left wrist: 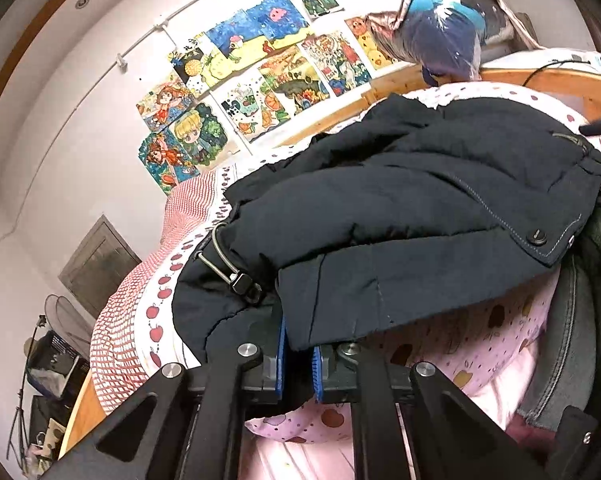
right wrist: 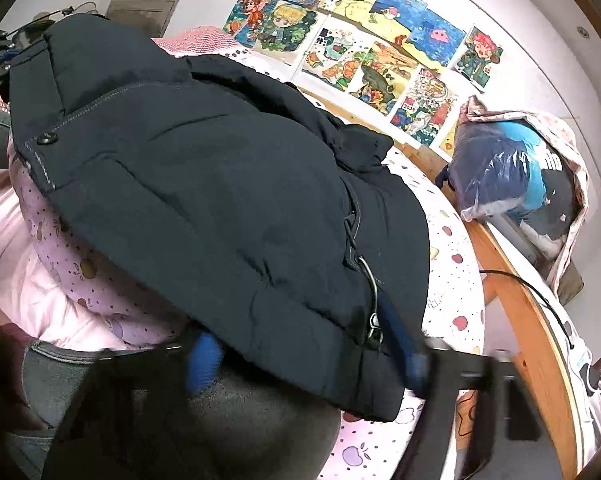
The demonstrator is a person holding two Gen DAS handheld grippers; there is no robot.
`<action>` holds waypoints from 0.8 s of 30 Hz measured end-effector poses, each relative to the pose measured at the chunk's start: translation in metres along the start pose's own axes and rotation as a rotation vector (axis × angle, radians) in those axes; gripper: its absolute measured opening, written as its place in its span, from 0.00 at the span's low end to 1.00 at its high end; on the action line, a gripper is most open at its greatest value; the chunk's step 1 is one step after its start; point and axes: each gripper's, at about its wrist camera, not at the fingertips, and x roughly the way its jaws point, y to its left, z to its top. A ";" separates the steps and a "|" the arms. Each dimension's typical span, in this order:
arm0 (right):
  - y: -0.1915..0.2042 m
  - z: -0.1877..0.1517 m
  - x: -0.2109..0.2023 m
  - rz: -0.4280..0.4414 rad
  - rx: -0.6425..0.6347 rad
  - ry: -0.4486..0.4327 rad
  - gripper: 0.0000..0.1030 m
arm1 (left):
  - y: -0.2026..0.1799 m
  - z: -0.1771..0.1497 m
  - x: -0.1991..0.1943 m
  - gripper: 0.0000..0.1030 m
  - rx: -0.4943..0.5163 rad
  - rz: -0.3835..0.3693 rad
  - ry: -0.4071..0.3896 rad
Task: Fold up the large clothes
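- Dark navy padded jacket [left wrist: 420, 184] lies bunched on the pink apple-print bedsheet [left wrist: 480, 344], near the bed's front edge
- Left gripper [left wrist: 299, 360] nearly closed, blue pads pinching the jacket hem fold
- Right gripper [right wrist: 300, 356] blurred, fingers spread wide; the jacket edge with its metal toggle [right wrist: 374, 328] sits between them, grip unclear
- Colourful drawings [left wrist: 260, 92] on the white wall behind

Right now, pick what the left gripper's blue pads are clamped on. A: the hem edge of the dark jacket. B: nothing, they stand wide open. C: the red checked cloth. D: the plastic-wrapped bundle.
A: in the left wrist view the left gripper has its blue pads closed on the lower edge of the dark jacket, which lies on the apple-print bedding.
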 end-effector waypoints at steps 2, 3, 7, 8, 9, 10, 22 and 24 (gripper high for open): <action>0.001 0.002 -0.003 0.019 0.002 -0.019 0.36 | 0.003 0.003 -0.002 0.09 -0.017 -0.005 -0.010; 0.003 0.005 -0.006 0.014 -0.007 -0.031 0.28 | 0.005 0.005 -0.004 0.09 -0.033 -0.005 -0.020; -0.021 0.024 -0.011 0.091 0.147 -0.041 0.16 | 0.016 0.014 -0.017 0.07 -0.106 0.020 -0.066; -0.032 0.029 -0.014 0.125 0.215 -0.047 0.15 | 0.021 0.018 -0.022 0.07 -0.134 0.025 -0.084; -0.042 0.033 -0.017 0.153 0.271 -0.059 0.11 | 0.024 0.022 -0.025 0.07 -0.156 0.027 -0.097; -0.047 0.035 -0.019 0.163 0.295 -0.072 0.08 | 0.027 0.024 -0.029 0.07 -0.175 0.028 -0.110; -0.068 0.064 -0.055 0.146 0.344 -0.249 0.05 | 0.053 0.041 -0.051 0.05 -0.225 0.032 -0.177; -0.075 0.074 -0.052 0.154 0.363 -0.272 0.05 | 0.060 0.050 -0.049 0.05 -0.225 0.020 -0.180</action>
